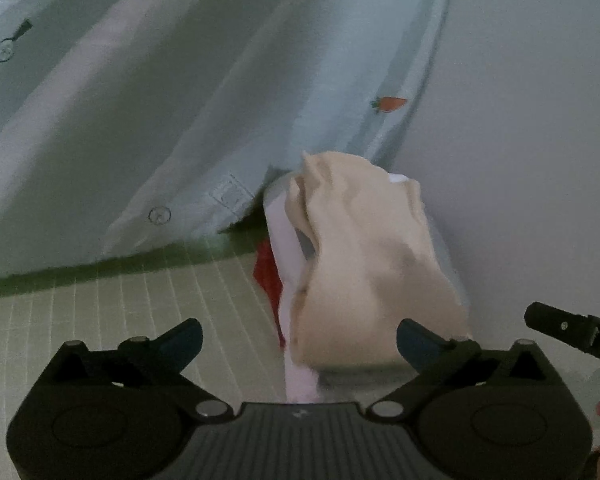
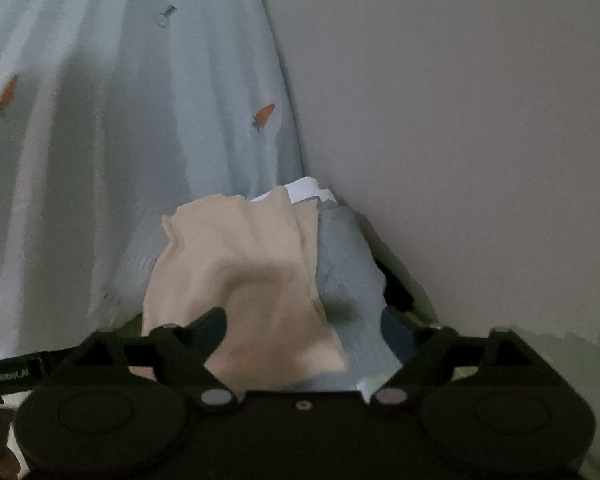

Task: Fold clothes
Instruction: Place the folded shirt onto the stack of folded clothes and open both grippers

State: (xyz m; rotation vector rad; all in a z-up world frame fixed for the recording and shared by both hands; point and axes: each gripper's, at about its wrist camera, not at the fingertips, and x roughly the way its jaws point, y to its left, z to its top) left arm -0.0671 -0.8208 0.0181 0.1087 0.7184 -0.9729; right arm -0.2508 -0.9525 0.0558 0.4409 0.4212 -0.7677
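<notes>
A cream cloth [image 1: 363, 264] lies crumpled on top of a pile with a white garment [image 1: 284, 240], a red piece [image 1: 268, 276] and a grey-blue garment [image 2: 347, 272]. My left gripper [image 1: 300, 340] is open, its fingers apart on either side of the cream cloth's near end. My right gripper [image 2: 303, 328] is also open; the cream cloth [image 2: 252, 272] and grey-blue garment lie between its fingers. Whether the fingers touch the cloth is unclear.
A pale blue curtain [image 1: 180, 100] with small carrot prints hangs behind the pile beside a plain wall [image 2: 459, 120]. A light green gridded mat [image 1: 120, 308] covers the surface. The right gripper's tip [image 1: 571, 332] shows in the left wrist view.
</notes>
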